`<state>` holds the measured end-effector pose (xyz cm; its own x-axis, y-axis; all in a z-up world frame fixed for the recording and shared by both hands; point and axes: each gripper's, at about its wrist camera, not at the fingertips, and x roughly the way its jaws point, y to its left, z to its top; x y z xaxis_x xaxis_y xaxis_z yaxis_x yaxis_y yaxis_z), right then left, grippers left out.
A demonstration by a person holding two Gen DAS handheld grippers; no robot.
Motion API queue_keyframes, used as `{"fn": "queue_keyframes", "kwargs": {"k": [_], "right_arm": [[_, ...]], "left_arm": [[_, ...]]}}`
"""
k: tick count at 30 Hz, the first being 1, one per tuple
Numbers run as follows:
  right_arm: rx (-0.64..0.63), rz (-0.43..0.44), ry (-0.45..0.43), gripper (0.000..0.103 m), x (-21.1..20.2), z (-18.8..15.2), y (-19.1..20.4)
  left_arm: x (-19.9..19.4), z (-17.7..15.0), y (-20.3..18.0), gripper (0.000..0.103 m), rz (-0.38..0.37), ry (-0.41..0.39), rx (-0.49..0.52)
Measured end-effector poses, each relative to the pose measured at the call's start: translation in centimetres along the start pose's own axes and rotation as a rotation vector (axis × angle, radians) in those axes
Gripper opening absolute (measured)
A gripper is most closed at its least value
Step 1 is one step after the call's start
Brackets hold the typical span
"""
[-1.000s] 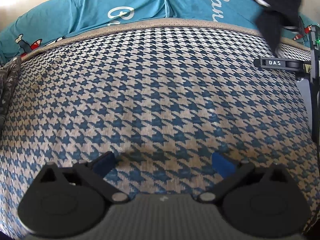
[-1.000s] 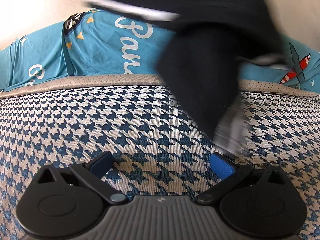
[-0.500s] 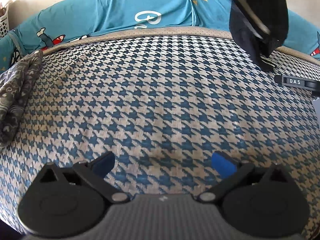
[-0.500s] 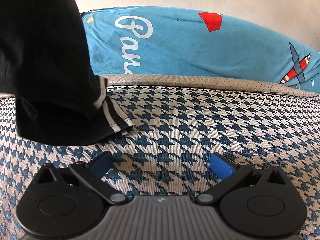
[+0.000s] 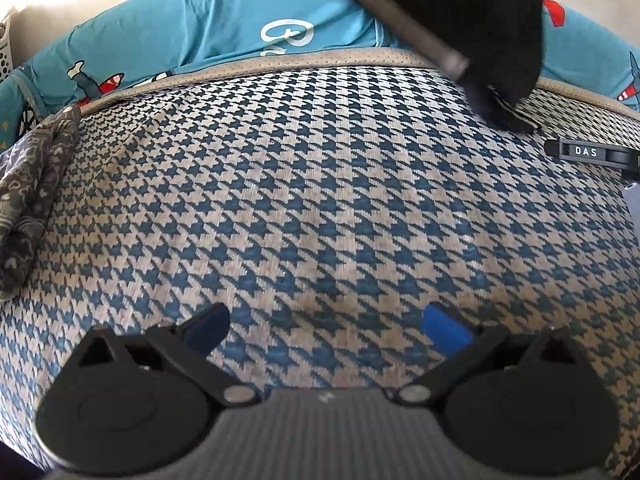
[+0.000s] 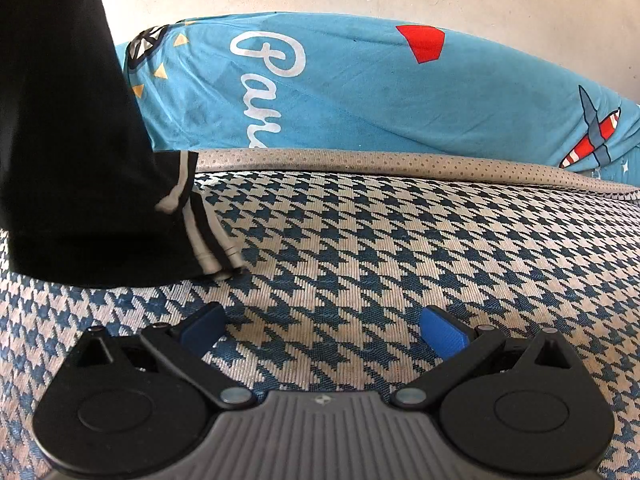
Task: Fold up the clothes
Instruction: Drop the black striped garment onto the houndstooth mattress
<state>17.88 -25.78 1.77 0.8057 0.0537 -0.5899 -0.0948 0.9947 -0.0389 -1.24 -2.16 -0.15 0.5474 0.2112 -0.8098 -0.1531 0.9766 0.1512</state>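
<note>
the black garment, edged with pale stripes, hangs down onto the houndstooth mat, its hem touching the mat's far left part. the right gripper hovers over the mat beside the hem, jaws spread wide and empty. the left gripper likewise gapes empty above the mat. a white basket peeks past the mat's far left corner, contents hidden.

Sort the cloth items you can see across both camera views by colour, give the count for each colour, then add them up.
Black: 1, the garment with striped cuff
Grey patterned: 1, the cloth at the left edge
Turquoise printed: 1, the bedding
Blue-and-beige houndstooth: 1, the cover
Total: 4
</note>
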Motion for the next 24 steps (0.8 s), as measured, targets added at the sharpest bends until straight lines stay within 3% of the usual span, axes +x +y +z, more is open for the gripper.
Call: {"fn": "queue_keyframes", "kwargs": {"k": [11, 24], "right_arm": [[-0.001, 0.0, 0.0, 0.103, 0.1, 0.0, 0.1], [-0.002, 0.0, -0.001, 0.103, 0.1, 0.0, 0.0]], "left_arm": [[0.0, -0.2, -0.9, 0.103, -0.005, -0.049, 0.01], [1.9, 1.4, 1.6, 0.103, -0.085, 0.013, -0.075]]}}
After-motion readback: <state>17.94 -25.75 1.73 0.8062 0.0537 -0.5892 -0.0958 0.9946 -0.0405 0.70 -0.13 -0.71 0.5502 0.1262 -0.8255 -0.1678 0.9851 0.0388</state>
